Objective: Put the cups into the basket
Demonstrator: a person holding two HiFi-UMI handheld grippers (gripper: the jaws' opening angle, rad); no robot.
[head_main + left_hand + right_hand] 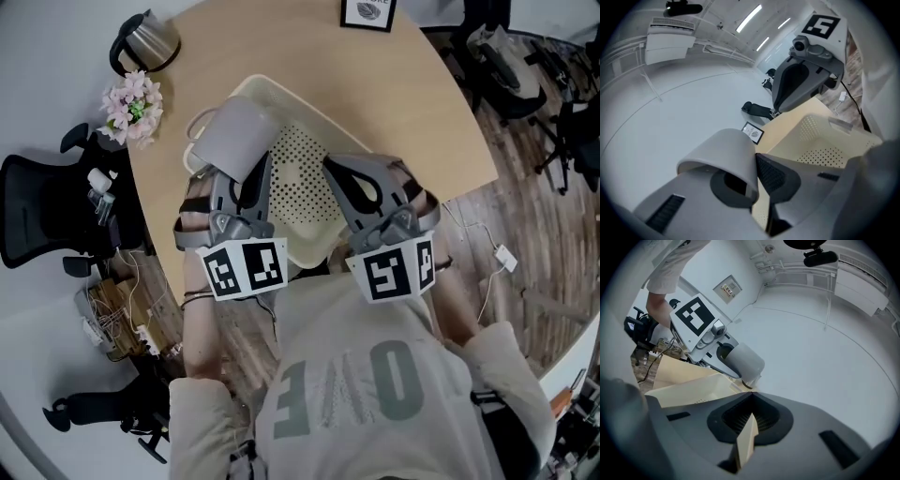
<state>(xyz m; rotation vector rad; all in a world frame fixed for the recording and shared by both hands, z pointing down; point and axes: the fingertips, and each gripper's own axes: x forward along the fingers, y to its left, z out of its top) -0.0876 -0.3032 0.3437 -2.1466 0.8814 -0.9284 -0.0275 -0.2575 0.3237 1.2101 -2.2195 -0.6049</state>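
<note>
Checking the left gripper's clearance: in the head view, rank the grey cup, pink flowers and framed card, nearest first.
1. Grey cup, held by the left gripper.
2. Pink flowers, by the table's left edge.
3. Framed card, at the table's far edge.

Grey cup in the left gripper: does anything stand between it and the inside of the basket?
Nothing visible does. The grey cup hangs in the left gripper over the rim of the basket; its visible floor is bare.
</note>
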